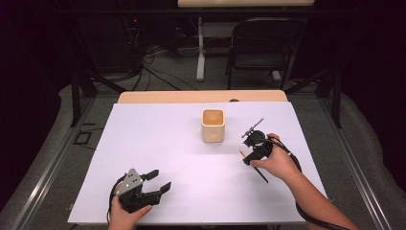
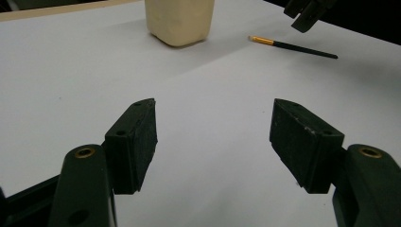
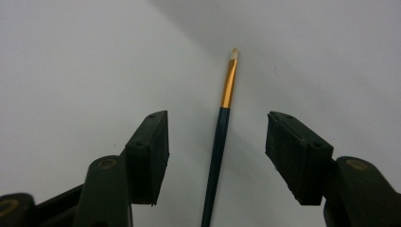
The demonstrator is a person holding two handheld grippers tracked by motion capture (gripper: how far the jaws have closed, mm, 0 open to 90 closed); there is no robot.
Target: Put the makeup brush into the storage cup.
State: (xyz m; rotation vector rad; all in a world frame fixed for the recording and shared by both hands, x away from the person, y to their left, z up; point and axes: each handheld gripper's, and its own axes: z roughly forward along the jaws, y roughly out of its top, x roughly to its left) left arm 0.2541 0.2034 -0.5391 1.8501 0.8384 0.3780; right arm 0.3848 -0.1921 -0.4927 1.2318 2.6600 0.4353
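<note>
**Q:** Right gripper view: what lies between the jaws?

**A:** A thin paintbrush (image 3: 218,146), flat on the smooth white table sheet (image 3: 71,71). It has a dark round handle, a shiny gold ferrule and a pale tip. Its long axis runs straight away from the right gripper (image 3: 215,156), tip farthest. The matte black pads stand apart on either side, not touching it.

**Q:** And the high view?

**A:** The left gripper (image 1: 159,181) rests open and empty, well apart from the brush. A cream, rounded-square cup (image 1: 213,125) stands near mid-table.

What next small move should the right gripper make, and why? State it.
Probably lower the right gripper and close its fingers on the paintbrush. The brush lies flat on the white sheet, lined up between the open fingers, with gaps on both sides, so nothing is gripped yet. The cup stands nearby.
</note>
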